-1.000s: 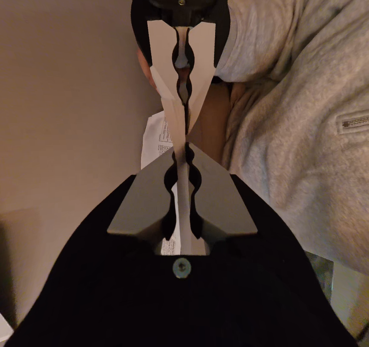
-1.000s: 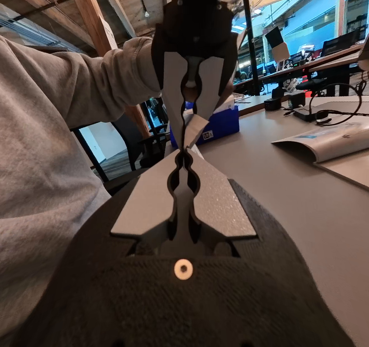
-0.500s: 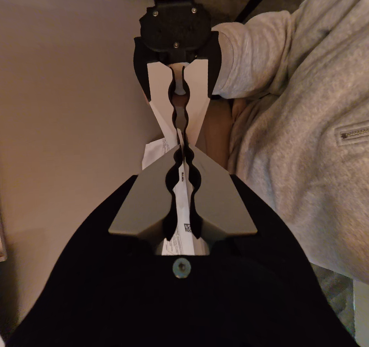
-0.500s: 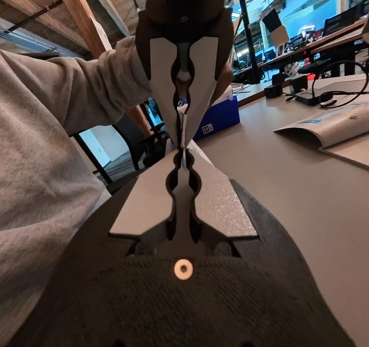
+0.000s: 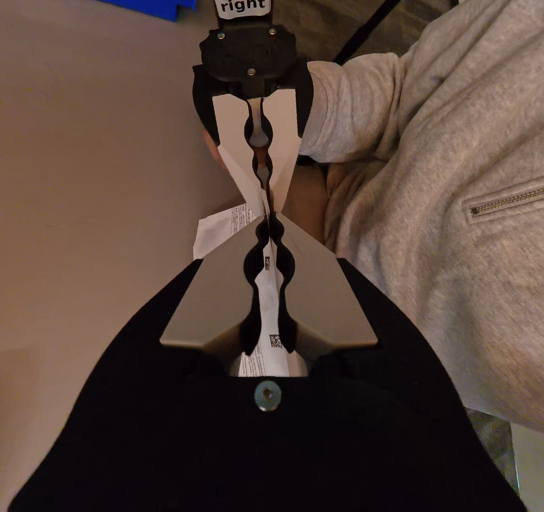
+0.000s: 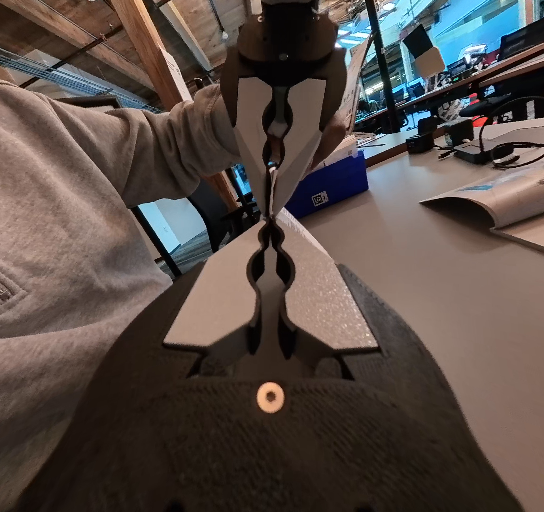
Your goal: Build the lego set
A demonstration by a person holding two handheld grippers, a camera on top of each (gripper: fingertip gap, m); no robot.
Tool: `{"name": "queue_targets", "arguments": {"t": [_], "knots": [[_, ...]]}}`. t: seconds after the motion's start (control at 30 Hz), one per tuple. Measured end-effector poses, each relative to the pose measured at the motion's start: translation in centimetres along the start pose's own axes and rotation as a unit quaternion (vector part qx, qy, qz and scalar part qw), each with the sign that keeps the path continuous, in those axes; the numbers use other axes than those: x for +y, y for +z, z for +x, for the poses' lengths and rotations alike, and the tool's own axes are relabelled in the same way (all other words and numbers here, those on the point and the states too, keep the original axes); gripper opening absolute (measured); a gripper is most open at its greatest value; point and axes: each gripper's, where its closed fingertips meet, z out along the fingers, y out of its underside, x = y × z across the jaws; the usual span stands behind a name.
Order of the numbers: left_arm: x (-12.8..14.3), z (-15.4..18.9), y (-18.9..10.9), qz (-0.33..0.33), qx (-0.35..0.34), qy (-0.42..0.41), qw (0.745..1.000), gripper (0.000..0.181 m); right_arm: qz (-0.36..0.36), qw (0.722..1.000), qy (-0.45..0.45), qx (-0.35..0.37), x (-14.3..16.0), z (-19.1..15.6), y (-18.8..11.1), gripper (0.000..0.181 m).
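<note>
The white paper bag (image 5: pixel 269 300) is pinched in our left gripper (image 5: pixel 268 218), tip to tip with the right gripper (image 5: pixel 266 200) above the table (image 5: pixel 88 174). Right wrist view: our right gripper (image 6: pixel 269 221) is clamped on the bag's edge (image 6: pixel 272 187), meeting the left gripper (image 6: pixel 270 209).

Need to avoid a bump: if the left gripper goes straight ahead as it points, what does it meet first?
The right gripper, tip to tip just ahead of the left gripper. Both are shut on the same white bag.

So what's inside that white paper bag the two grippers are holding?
Not visible. The white paper bag is pinched shut between the left gripper and right gripper; only its printed outside shows, so the contents stay covered.
</note>
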Motion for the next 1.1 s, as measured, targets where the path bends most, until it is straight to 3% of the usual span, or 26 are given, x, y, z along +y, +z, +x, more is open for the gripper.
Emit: {"name": "queue_targets", "arguments": {"t": [0.67, 1.1], "knots": [[-0.1, 0.8, -0.2, 0.028, -0.028, 0.118, 0.992, 0.000, 0.018, 0.982, 0.161, -0.096, -0.4, -0.8, 0.1, 0.000], [1.1, 0.0, -0.3, 0.040, -0.023, 0.134, 0.990, 0.002, 0.024, 0.959, 0.266, -0.100, 0.3, 0.2, 0.9, 0.000]]}}
